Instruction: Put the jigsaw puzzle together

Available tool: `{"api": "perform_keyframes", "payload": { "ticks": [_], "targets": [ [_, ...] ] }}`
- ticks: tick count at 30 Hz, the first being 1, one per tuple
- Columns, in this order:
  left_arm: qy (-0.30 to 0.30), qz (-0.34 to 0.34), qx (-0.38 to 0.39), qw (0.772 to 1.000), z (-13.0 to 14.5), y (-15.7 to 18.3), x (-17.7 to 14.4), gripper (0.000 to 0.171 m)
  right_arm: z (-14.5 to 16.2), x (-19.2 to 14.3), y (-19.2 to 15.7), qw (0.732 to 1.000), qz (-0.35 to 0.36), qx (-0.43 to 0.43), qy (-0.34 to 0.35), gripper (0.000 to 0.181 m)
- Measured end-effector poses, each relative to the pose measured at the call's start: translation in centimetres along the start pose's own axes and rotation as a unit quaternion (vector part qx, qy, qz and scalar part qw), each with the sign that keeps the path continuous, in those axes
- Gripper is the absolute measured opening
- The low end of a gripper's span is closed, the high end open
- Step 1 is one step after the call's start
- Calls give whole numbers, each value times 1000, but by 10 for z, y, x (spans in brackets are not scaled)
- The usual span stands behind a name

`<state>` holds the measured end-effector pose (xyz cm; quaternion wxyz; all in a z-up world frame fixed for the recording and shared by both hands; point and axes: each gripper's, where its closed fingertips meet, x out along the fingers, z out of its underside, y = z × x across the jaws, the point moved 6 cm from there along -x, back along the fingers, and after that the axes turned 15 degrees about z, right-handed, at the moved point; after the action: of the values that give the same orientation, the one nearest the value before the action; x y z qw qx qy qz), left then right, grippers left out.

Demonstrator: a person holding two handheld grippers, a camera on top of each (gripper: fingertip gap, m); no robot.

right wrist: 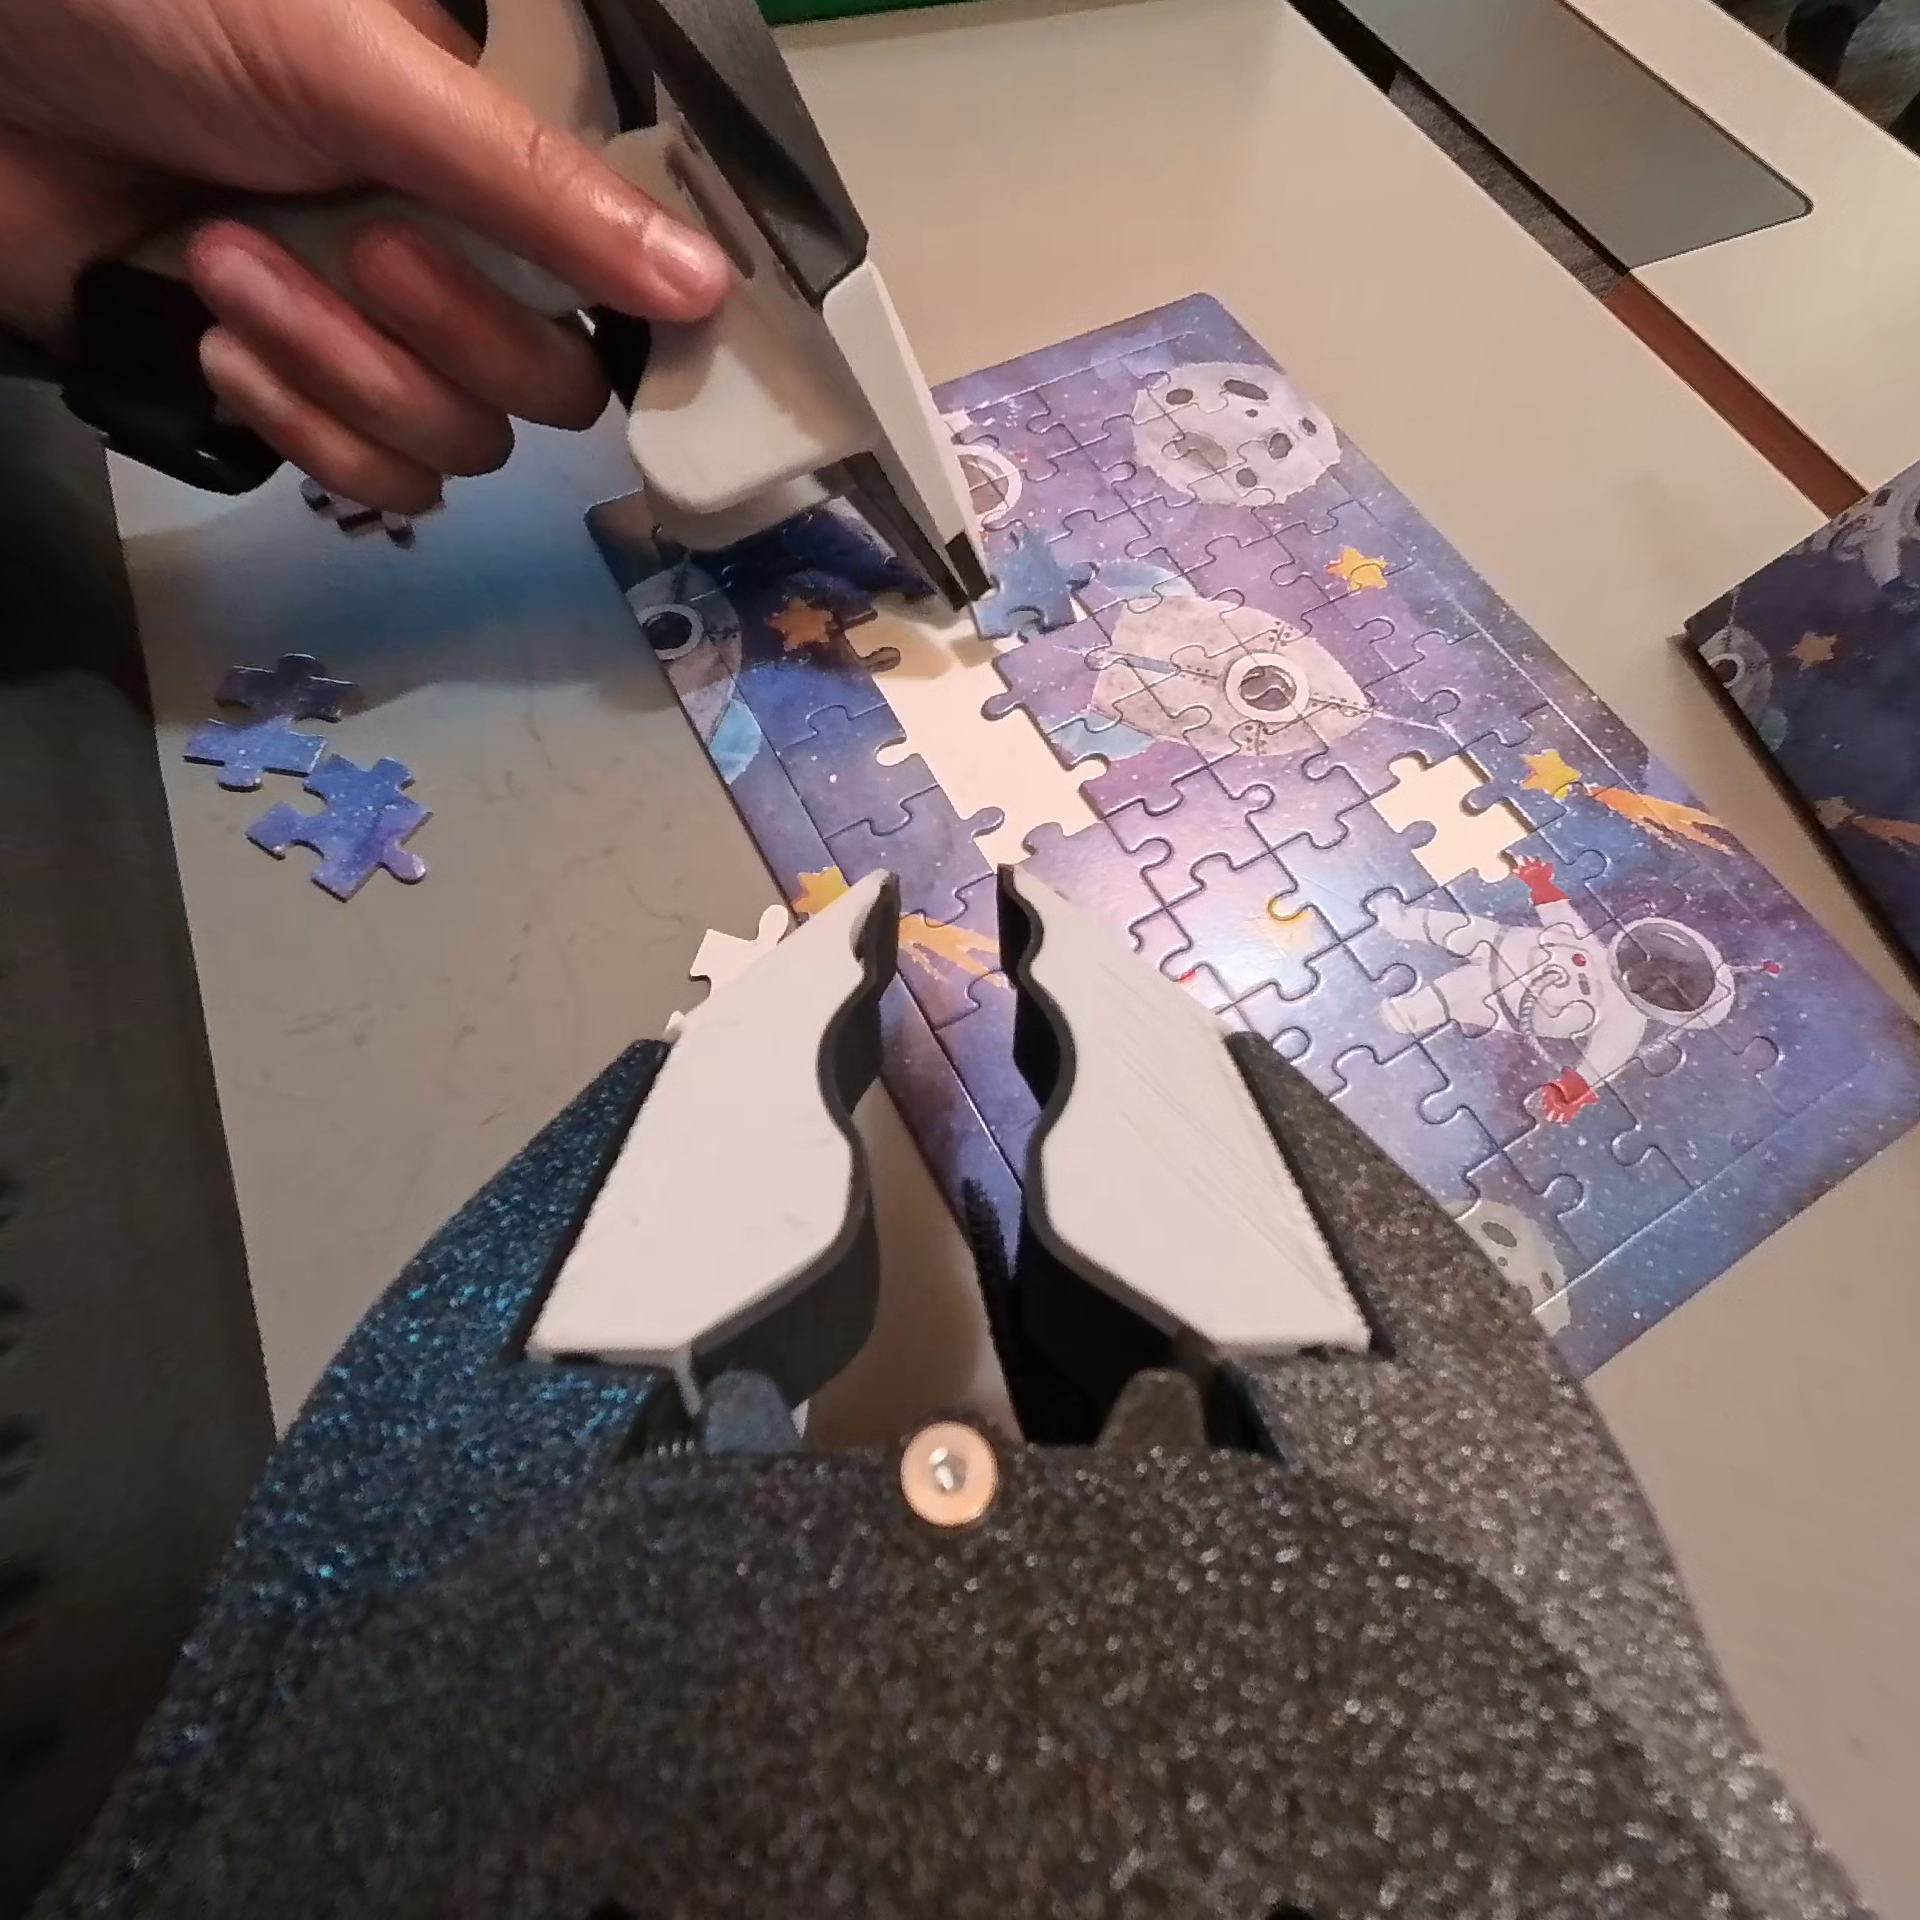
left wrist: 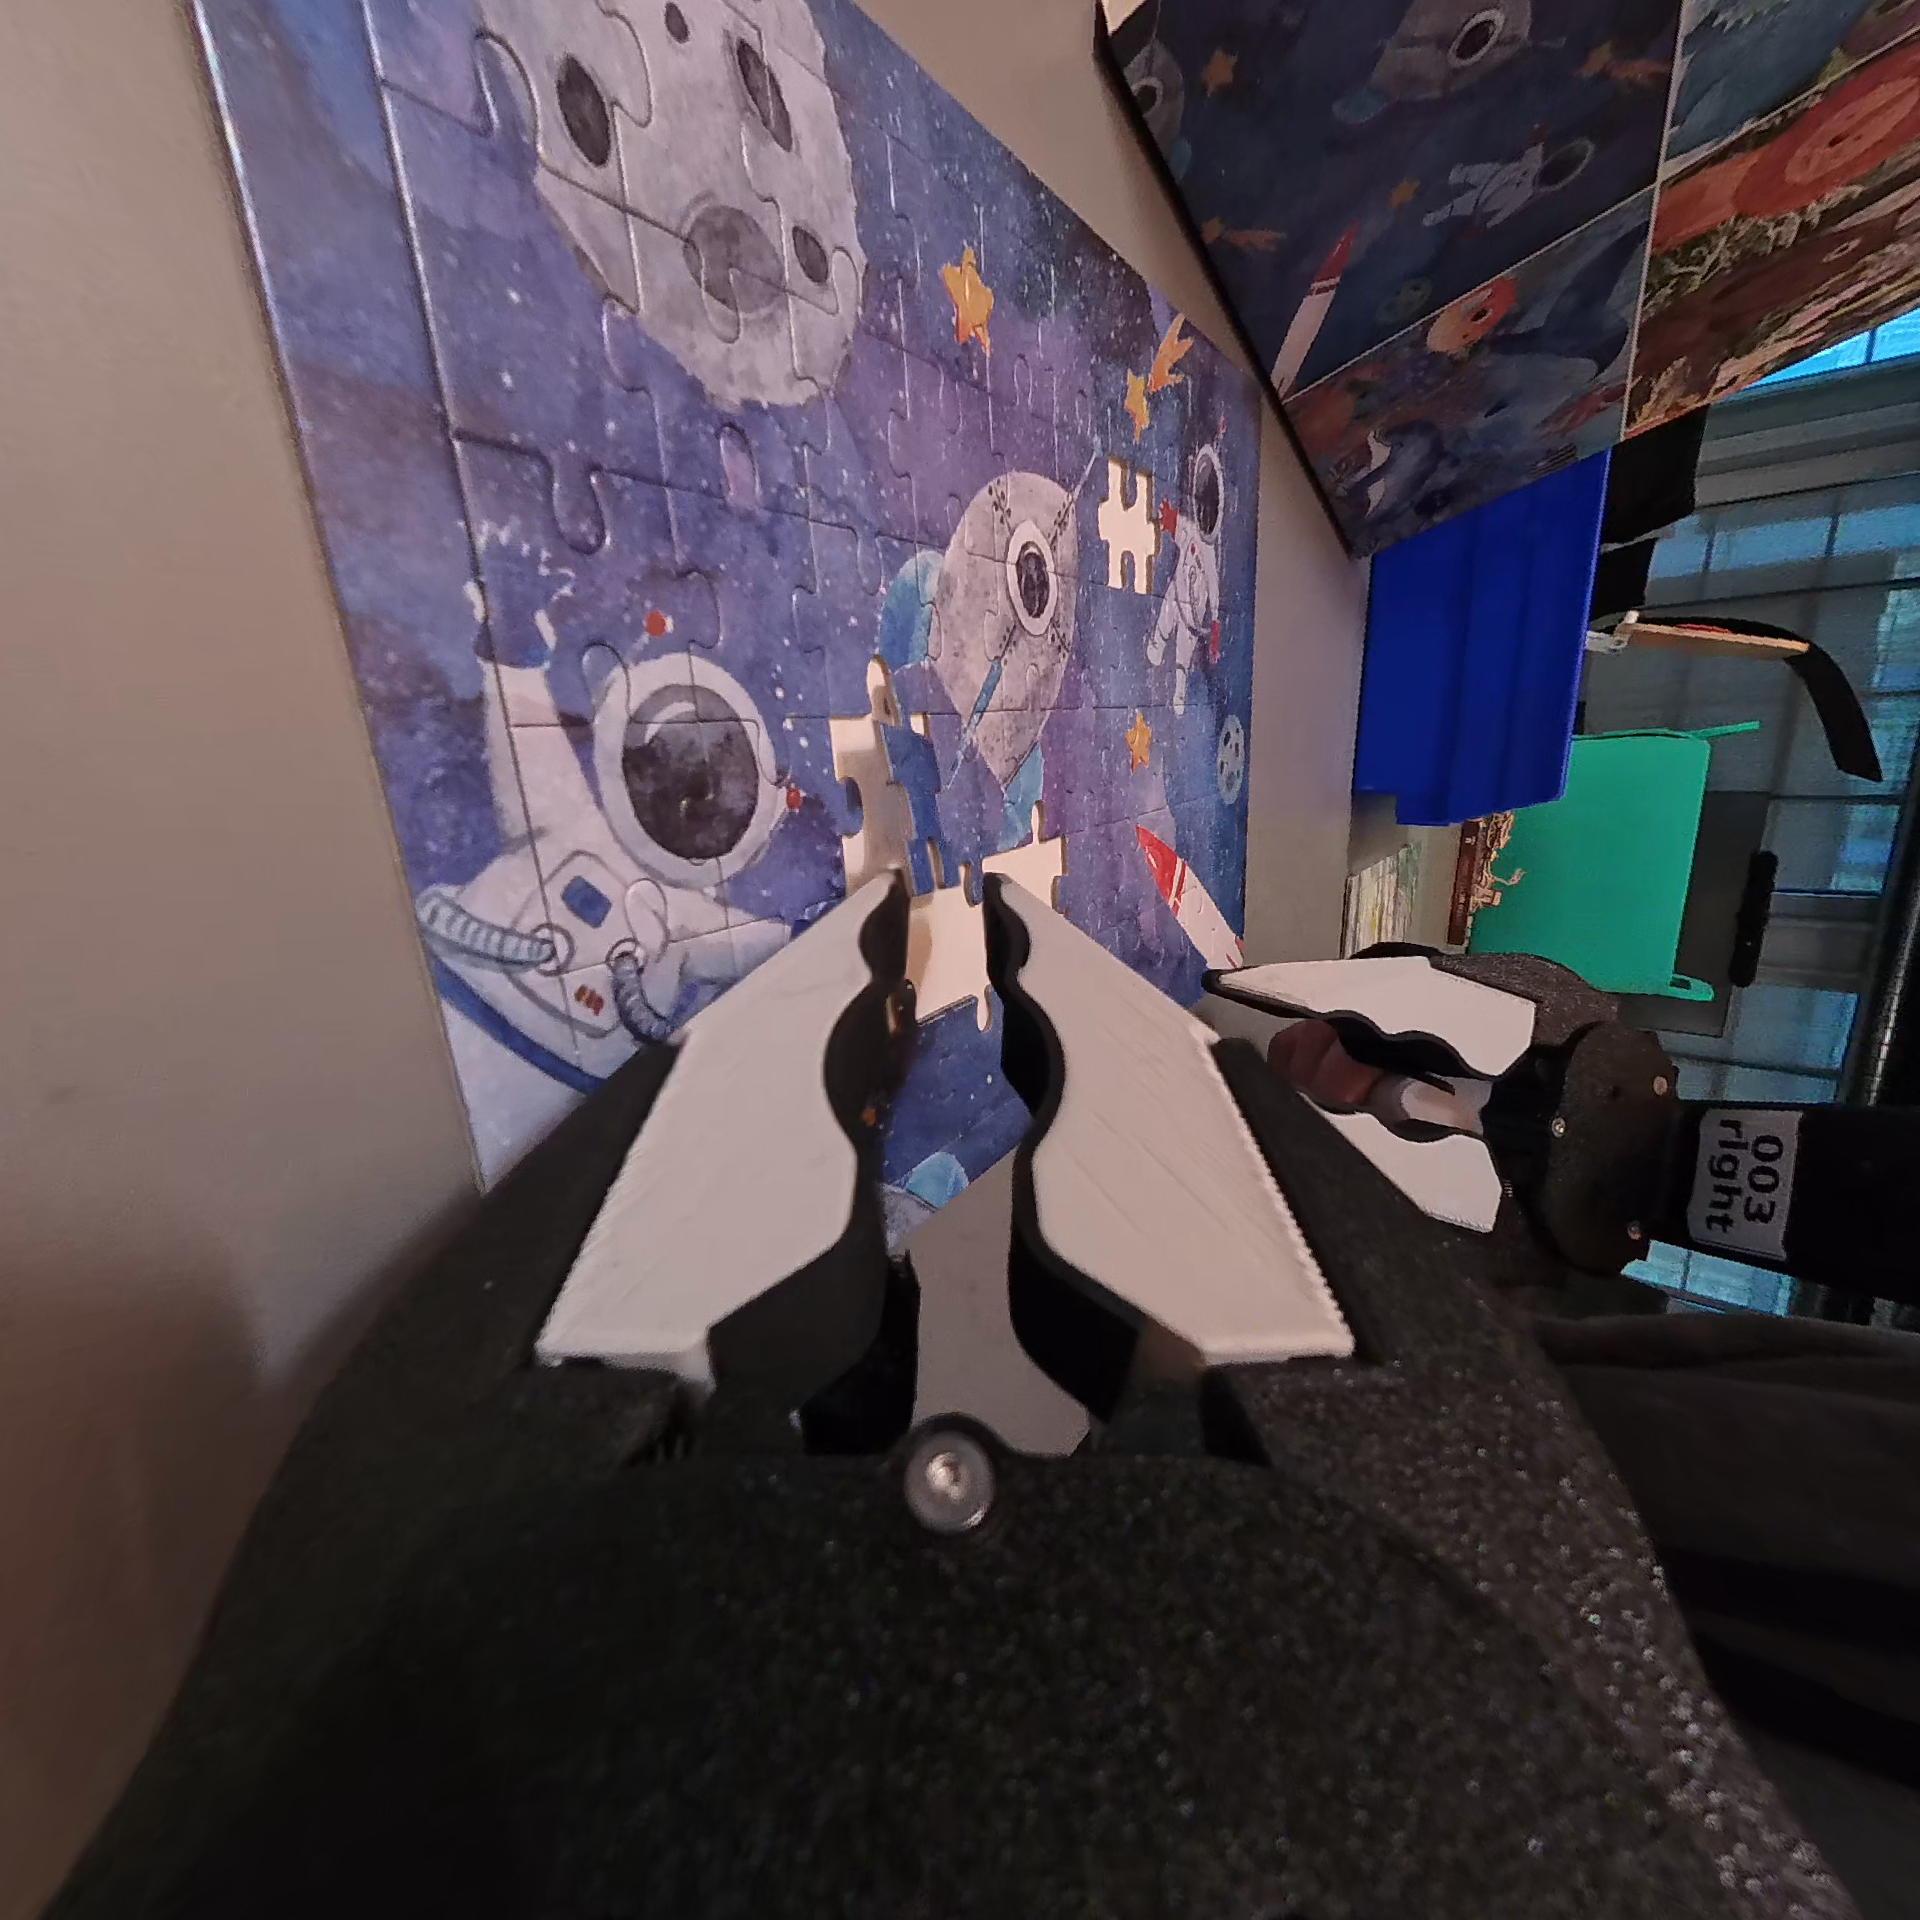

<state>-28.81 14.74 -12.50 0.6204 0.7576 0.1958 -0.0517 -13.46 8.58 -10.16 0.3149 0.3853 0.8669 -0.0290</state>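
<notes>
Right gripper (right wrist: 943,891): fingers parted, nothing between them, hovering over the near edge of the jigsaw puzzle (right wrist: 1351,935). Loose pieces (right wrist: 312,779) lie on the table (right wrist: 540,935) to its left. Ahead, a white gap (right wrist: 982,748) in the puzzle. Beyond that, the left gripper (left wrist: 940,883), in a hand (right wrist: 343,260), seems clamped on a blue piece (right wrist: 1023,592), tilted at the gap's far end. Box lid (right wrist: 1829,707) far right.
</notes>
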Motion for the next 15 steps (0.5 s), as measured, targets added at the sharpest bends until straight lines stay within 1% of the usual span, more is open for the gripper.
{"api": "perform_keyframes", "payload": {
  "ticks": [3,8,15],
  "targets": [
    [7,-2,1,1000,0,-1,0,2,0,0,0,1000,-1,0,0,18],
    [25,1,-7,1000,-2,-3,-2,1,1,0,-1,1000,-4,-2,-2,18],
    [21,13,-22,999,1,-5,2,1,2,0,-3,1000,-7,-6,-6,18]
  ]
}}
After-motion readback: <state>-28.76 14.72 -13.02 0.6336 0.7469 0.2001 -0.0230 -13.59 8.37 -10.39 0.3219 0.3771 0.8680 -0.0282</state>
